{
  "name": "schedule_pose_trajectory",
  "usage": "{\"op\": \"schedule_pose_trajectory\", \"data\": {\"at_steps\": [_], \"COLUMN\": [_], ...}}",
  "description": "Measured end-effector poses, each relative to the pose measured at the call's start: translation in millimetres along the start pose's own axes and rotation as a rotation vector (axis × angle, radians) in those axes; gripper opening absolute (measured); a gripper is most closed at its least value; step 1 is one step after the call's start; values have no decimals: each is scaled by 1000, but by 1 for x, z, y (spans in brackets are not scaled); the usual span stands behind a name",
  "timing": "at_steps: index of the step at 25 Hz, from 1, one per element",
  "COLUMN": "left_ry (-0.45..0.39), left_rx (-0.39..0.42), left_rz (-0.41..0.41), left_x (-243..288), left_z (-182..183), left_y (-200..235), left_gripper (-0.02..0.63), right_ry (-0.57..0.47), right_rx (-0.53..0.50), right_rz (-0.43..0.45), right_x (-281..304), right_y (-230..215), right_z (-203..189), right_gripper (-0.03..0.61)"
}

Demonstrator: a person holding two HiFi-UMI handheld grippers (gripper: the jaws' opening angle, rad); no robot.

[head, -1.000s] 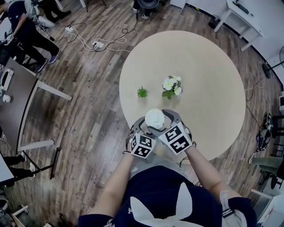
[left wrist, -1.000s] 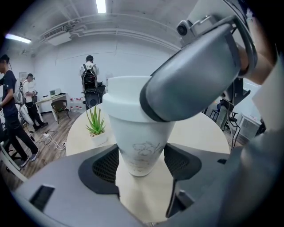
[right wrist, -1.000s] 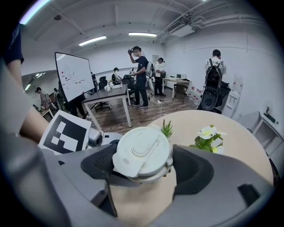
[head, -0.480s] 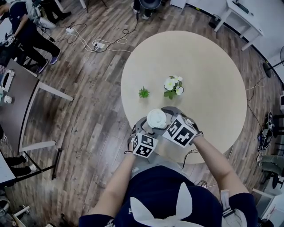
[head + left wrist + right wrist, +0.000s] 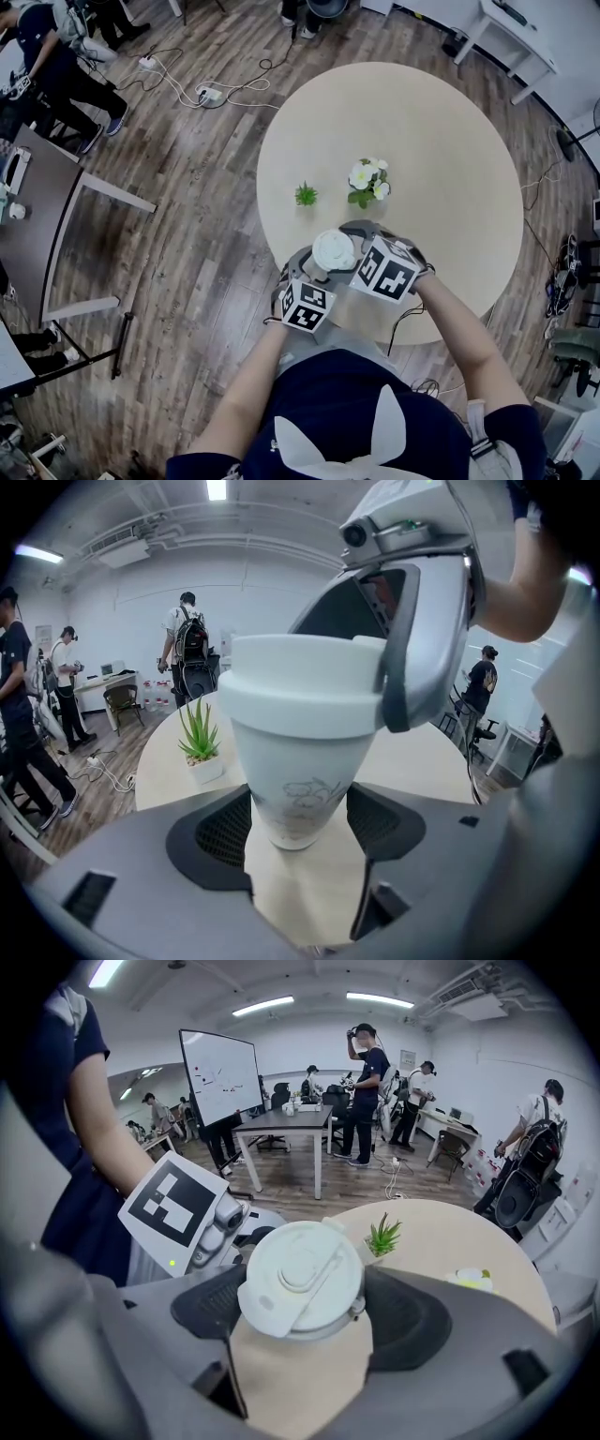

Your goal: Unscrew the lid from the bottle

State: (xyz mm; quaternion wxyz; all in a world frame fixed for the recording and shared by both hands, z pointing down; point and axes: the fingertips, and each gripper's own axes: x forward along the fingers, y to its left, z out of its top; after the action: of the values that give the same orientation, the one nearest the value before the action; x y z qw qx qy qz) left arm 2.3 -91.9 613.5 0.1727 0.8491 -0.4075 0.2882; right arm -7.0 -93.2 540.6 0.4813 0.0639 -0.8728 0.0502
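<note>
Left gripper view has the bottle [image 5: 295, 761] standing upright on the pale round surface [image 5: 427, 761], directly between the jaws of the left gripper [image 5: 300, 822]. The ribbed pads are clenched against the narrow lower part of its body. Above them the right gripper [image 5: 305, 1312] comes in steeply from overhead and grasps the lid [image 5: 300, 1279] across its width, its pads pressed on opposite edges of the rim. The lid sits level on the bottle, so I judge it not yet free. The bottle looks like smooth, stiff, pale plastic, tapering toward its base, and is probably light. That taper and gloss suggest the body could slip or spin in the lower grip if the thread is tight, so a hold higher up, where the wall is wider, may brace it better. The lid has a raised flip tab and a small hinge on top. These look weaker than the rim, so the rim seems the right place to bear the twisting. A small green plant [image 5: 199, 738] stands beyond the left gripper, well apart from the bottle.
</note>
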Motion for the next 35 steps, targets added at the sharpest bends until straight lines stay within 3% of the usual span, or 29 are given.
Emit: {"op": "schedule_pose_trajectory", "data": {"at_steps": [19,35], "left_ry": [15,26], "left_rx": [3,8], "left_rz": [-15,-27], "left_x": [-1,-2], "left_z": [0,-1], "left_y": [-1,0], "left_gripper": [325,325], "right_ry": [209,384], "right_rx": [-319,-740], "right_rz": [125,200], "right_x": [-1,0], "right_y": [3,1], "right_z": [-5,-9], "right_gripper": [394,388]}}
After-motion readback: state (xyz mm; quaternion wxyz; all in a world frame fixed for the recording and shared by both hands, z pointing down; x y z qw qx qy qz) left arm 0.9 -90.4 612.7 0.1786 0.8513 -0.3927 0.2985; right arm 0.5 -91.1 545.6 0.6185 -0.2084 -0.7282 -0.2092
